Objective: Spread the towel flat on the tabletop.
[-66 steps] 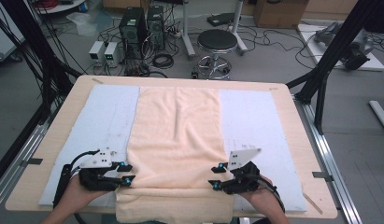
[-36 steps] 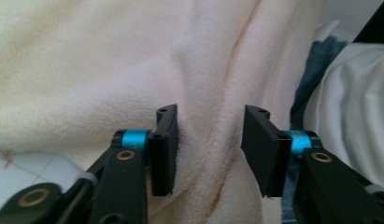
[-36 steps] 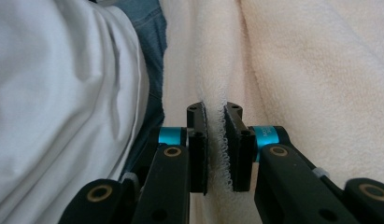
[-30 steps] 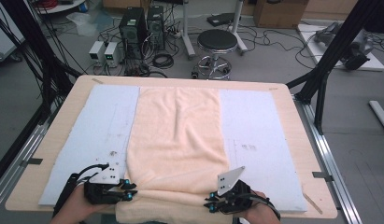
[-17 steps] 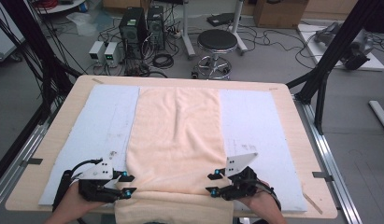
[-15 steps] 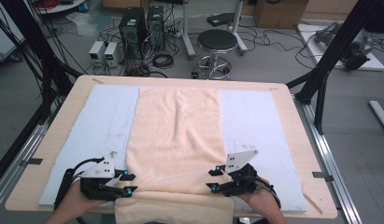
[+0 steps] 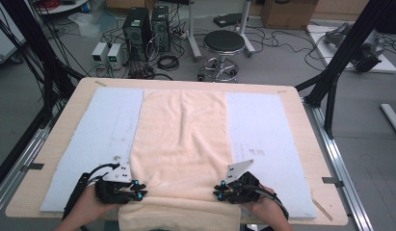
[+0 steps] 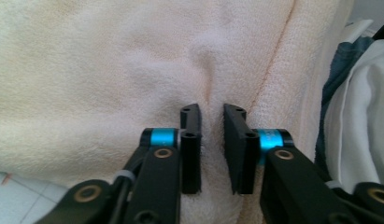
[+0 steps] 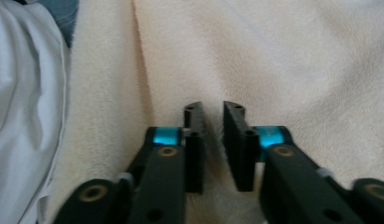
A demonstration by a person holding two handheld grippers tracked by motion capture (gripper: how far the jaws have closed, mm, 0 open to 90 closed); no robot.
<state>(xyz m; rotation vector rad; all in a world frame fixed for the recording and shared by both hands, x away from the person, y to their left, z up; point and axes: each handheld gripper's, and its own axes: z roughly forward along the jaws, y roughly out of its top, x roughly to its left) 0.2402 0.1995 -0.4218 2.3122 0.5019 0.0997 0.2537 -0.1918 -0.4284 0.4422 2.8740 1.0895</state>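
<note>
I see the pale peach terry towel spread down the middle of the light blue mat, near end draped over the table edge, my left gripper and right gripper at its near corners — jaws just closed, each pinching a towel fold.

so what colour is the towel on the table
Pale peach-cream, plain with no pattern; the towel shows best in the high view.

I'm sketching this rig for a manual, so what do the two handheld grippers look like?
Both are black. The left gripper and right gripper each carry a pale grey three-cornered plate on top and trail a black cable toward the person. Seen close in the gripper views, each has two flat black jaws on black link arms with brass-coloured pivots and bright blue collars. The forearms are bare, no sleeves.
</note>
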